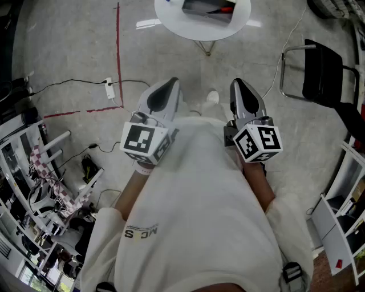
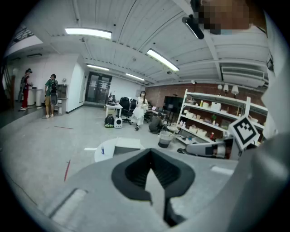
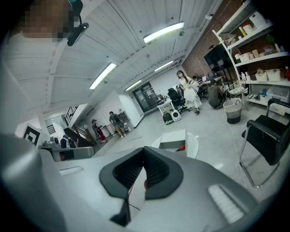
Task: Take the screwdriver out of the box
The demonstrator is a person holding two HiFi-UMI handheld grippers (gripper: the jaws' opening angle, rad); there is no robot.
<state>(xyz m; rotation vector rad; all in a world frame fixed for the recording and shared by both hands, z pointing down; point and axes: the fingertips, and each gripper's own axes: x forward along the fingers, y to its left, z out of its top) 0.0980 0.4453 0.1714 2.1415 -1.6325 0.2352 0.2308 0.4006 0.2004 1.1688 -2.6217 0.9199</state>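
Currently left claw (image 1: 170, 83) and right claw (image 1: 237, 84) closed, empty, near body. Red-handled screwdriver (image 1: 223, 9) lies in box (image 1: 197, 7) on far round worktop (image 1: 171, 20). Probably light, rigid; grip mid-handle.

**Head view.** The picture's top edge cuts off the far side of the round table (image 1: 168, 21) and of the box (image 1: 197, 10) standing on it. Only a red piece of the screwdriver (image 1: 223, 9) shows; the rest is hidden inside the box. Both hands are hidden under the marker cubes (image 1: 142, 142).

**Left gripper view.** The left gripper (image 2: 151, 153) covers the table's near rim. The inside of the box cannot be made out.

**Right gripper view.** The screwdriver is a red speck, too small to tell its shape.
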